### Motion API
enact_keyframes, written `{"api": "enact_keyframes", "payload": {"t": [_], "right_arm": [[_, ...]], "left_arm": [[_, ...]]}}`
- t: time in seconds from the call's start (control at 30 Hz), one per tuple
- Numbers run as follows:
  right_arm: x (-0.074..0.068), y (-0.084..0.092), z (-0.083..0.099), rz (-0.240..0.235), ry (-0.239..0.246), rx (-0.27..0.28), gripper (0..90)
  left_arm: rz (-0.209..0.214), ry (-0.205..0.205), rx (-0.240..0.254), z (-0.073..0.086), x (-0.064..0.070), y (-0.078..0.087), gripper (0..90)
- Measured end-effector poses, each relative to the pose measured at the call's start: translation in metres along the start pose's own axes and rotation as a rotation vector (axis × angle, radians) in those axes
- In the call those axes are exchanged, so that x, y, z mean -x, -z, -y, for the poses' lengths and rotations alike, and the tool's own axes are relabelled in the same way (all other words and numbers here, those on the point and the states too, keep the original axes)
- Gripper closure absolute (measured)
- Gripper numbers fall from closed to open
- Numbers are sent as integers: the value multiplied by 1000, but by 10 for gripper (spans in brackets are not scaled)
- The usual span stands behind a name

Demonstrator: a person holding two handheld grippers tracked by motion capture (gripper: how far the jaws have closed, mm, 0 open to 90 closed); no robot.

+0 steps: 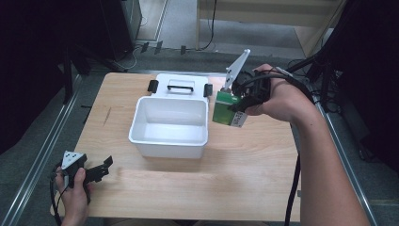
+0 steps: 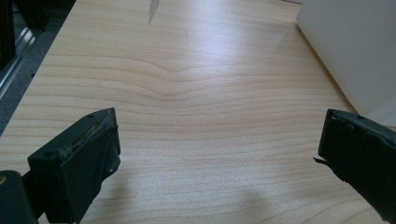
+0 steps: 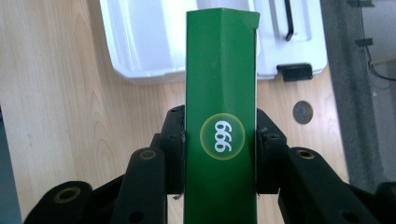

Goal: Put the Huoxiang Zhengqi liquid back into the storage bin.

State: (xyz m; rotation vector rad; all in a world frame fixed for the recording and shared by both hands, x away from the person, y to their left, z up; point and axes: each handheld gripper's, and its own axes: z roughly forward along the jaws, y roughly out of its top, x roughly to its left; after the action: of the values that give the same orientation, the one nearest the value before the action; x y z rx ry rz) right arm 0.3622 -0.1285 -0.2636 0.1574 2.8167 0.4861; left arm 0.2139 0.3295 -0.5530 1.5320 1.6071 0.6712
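Observation:
A green box (image 1: 225, 109) marked 999 hangs in the air just right of the white bin (image 1: 170, 123), with my right gripper (image 1: 241, 98) shut on it. In the right gripper view both jaws press the green box (image 3: 220, 116) from either side, and the bin's rim (image 3: 140, 70) lies beyond it. The bin is open and looks empty; its white lid (image 1: 181, 84) with a black handle lies behind it. My left gripper (image 1: 96, 170) rests low at the near left of the table, open, with bare wood between its fingers (image 2: 88, 158).
The wooden table (image 1: 188, 179) has free room in front of the bin and at its left. A metal rail (image 1: 42, 155) runs along the left side. A round dark hole (image 3: 302, 112) is in the tabletop near the lid's black latch (image 3: 294, 71). Cables lie on the floor behind.

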Motion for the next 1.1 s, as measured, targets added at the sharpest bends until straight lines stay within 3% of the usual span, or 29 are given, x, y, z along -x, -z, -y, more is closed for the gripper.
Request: {"api": "enact_keyframes", "payload": {"t": [0.2,0.6,1.1], "right_arm": [[0,4,-23,-3,35,21,644],[1,-19,-63,-39,80,57,643],[-3,-42,-90,-74,123,69,641]], "left_arm": [[1,-1,0,0,0,0,1],[-2,-7,3,0,1,0,1],[0,-8,3,0,1,0,1]]}}
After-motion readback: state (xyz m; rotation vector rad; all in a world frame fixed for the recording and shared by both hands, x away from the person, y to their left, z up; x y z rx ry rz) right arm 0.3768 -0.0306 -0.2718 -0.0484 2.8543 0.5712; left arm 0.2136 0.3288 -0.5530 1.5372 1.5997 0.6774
